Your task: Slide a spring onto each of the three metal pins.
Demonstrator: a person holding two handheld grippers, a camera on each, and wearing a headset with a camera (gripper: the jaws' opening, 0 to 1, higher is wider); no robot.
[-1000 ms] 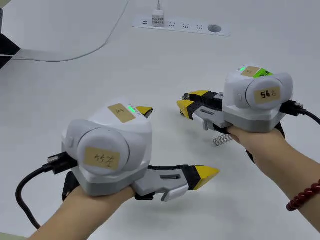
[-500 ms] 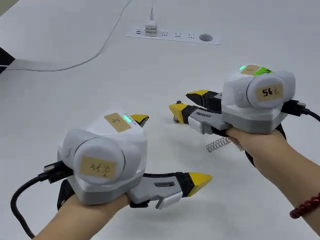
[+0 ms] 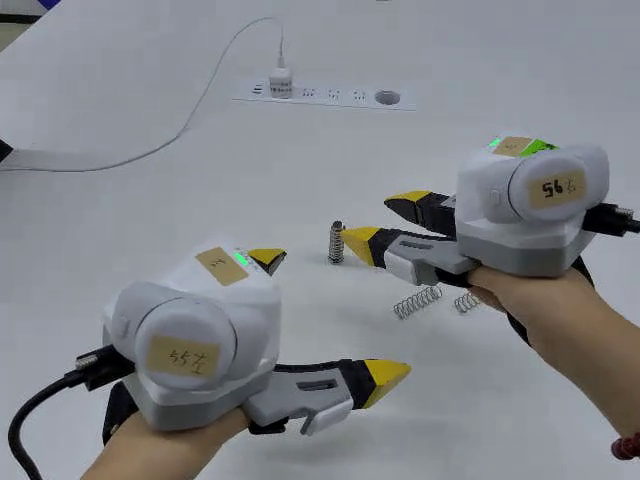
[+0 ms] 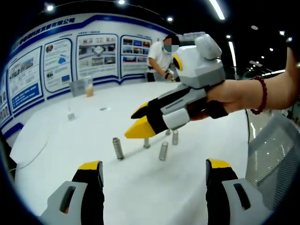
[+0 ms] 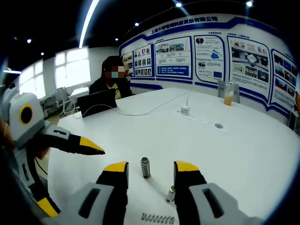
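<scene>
right hand-held gripper (image 3: pixel 381 220) now clear of upright spring (image 3: pixel 336 243); power strip (image 3: pixel 325 96) beyond

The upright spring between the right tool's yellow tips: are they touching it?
Apart. In the right gripper view the upright spring stands between the open jaws of the right gripper, with bare white table showing on both sides of it.

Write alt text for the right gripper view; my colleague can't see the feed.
The right gripper, jaws open, frames an upright spring on the white table, with a bare metal pin by one jaw and a loose spring lying nearer the camera. The left gripper, jaws open, sits at the left.
</scene>
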